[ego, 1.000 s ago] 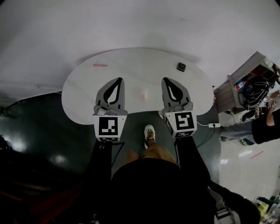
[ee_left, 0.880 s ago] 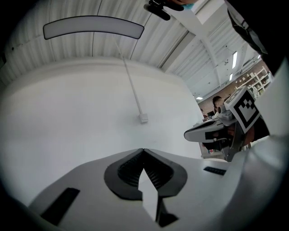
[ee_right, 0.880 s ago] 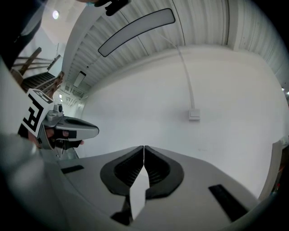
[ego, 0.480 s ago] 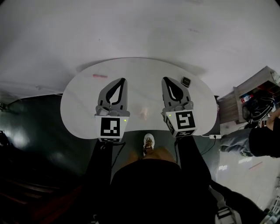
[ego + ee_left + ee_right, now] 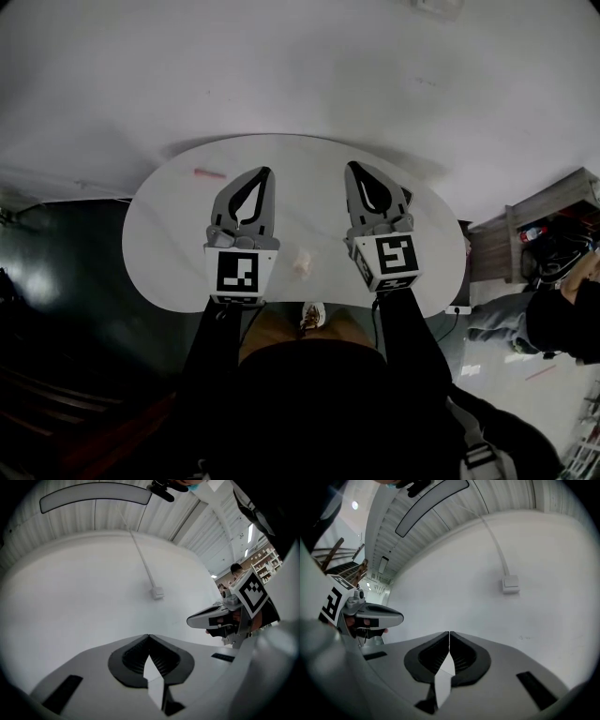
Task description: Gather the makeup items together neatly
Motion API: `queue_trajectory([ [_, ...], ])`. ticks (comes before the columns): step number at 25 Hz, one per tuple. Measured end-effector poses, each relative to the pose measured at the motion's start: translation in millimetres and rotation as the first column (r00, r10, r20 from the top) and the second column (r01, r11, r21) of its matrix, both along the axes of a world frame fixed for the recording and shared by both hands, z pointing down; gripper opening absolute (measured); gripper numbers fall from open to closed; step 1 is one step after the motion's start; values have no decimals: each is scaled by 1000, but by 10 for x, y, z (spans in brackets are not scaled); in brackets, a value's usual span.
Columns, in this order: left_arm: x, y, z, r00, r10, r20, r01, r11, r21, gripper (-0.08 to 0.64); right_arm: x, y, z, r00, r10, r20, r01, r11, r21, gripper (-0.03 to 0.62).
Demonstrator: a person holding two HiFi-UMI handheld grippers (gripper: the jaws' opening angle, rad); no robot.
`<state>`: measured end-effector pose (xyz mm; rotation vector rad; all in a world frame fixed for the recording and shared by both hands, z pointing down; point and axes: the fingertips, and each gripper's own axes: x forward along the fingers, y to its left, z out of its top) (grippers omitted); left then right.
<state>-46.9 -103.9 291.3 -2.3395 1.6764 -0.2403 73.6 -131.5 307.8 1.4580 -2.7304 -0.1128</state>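
A white kidney-shaped table (image 5: 169, 234) stands against the wall. On it lie a thin pink stick (image 5: 209, 173) at the far left and a small pale item (image 5: 302, 263) near the front edge, between my two grippers. My left gripper (image 5: 266, 172) hangs over the table's middle left, shut and empty; in the left gripper view its tips (image 5: 149, 636) meet, facing the bare wall. My right gripper (image 5: 351, 168) hovers over the middle right, also shut with nothing in it, its tips (image 5: 449, 633) closed. Each gripper view shows the other gripper alongside. No dark compact is in sight.
The white wall behind the table carries a cable duct down to a small box (image 5: 157, 592). Right of the table stands a cluttered shelf (image 5: 534, 220), with a person (image 5: 562, 323) beside it and a white power strip (image 5: 457, 309) on the floor. Dark floor lies left.
Both grippers have advanced over the table toward the wall. The dark compact at the back right has slipped out of sight behind the right gripper. The pale item now lies nearer me.
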Motion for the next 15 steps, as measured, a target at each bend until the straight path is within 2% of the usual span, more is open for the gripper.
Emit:
queue_trajectory([
  [3,-43,-55,37,999,-19,38,19,1000,-12,15,-24,-91,54,1000,-2,-5,2,1000,1,28],
  [9,-74,-181,106,1000,-1,7,1,1000,-29,15,-106,-213,101,1000,-11,-12,11,1000,-24,28],
  [12,-43,-206,103,1000,16,5,-15,1000,-22,15,-185,-203,134,997,-64,-46,61,997,-46,28],
  [15,1,-225,107,1000,26,10,-26,999,-32,15,-278,-188,279,983,-152,-99,142,984,-107,29],
])
